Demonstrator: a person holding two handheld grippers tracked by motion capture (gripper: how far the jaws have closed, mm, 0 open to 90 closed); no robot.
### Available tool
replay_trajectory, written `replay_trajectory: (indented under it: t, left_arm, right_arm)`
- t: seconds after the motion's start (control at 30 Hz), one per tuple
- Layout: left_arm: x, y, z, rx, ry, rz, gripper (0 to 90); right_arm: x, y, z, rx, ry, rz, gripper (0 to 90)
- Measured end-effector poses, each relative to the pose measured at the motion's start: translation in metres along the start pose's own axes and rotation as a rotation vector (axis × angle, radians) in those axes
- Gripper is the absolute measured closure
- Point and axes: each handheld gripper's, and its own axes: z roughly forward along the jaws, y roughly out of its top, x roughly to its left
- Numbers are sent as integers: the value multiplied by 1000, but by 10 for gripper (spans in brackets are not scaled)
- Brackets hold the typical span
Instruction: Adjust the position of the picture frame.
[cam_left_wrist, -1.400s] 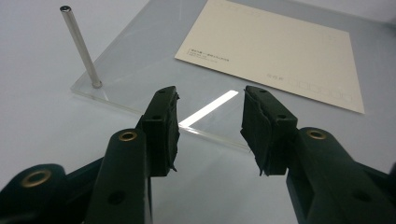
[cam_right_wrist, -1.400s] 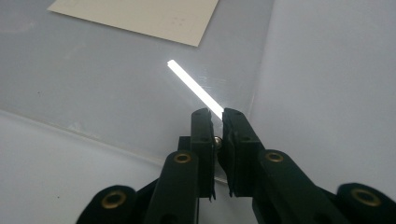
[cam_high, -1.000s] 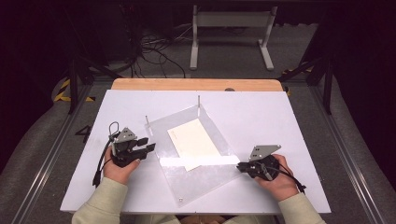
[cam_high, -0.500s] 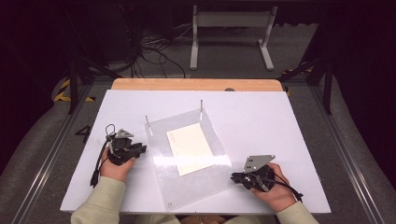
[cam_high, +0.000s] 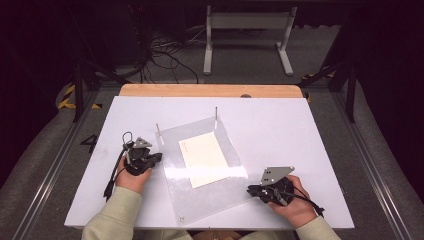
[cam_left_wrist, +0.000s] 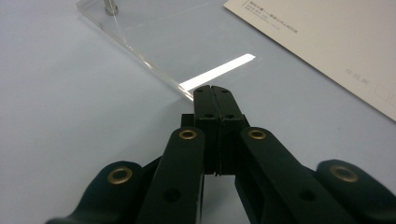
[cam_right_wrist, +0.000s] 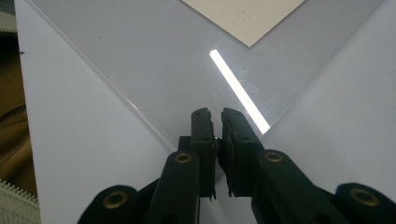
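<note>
- The clear acrylic sheet (cam_high: 200, 170) lay flat at the centre of the white counter (cam_high: 280, 125), turned like a diamond, w/ a cream card (cam_high: 206, 158) on or under it; I could not tell which.
- Two thin metal pins (cam_high: 216, 113) stood at the sheet's far corners, approx. 11 and 12 o'clock from the card.
- Left tongs (cam_high: 159, 157) were at 9 o'clock of the sheet, tips at its left edge. Within the last half second their jaws had been closing, and in the left gripper view the left tongs (cam_left_wrist: 215, 93) had the two jaws together w/ no gap.
- The tips sat just beside the sheet's edge (cam_left_wrist: 154, 70). Whether they pinched the edge or only met next to it, I could not tell; nothing showed between them.
- Right tongs (cam_high: 251, 190) were at 4 o'clock, at the sheet's right corner. In the right gripper view the right tongs (cam_right_wrist: 215, 119) were almost closed, a narrow slit between the jaws, and the corner of the sheet (cam_right_wrist: 177, 84) ran into that slit, so they seemed to grip it.
- Compared w/ one second ago, the sheet had turned and shifted a little toward the person; the right hand had come nearer too.
- My judgement: both sides were prob. now secured, so the sheet was ready to be lifted or slid. If the left tongs missed the edge, that side would stay down.
</note>
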Motion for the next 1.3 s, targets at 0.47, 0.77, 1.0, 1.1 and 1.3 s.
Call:
replay_trajectory:
  t: [0.47, 0.77, 1.0, 1.1, 1.3]
  left_arm:
    - [-18, 46, 52, -47, -6, 71, 900]
    - [-28, 46, 51, -13, -69, 88, 900]
    - [-37, 35, 17, -35, -165, 145, 820]
    - [-50, 21, -10, -58, -232, 218, 800]
    - [-69, -7, -37, -11, -364, 311, 815]
  right_arm:
    - [18, -9, -8, -1, 41, 18, 834]
    - [32, -13, -13, 14, 64, -17, 835]
    - [31, -15, -14, 3, 68, -13, 832]
    - [31, -15, -13, -3, 74, -8, 831]
    - [31, -15, -13, -1, 72, -11, 831]
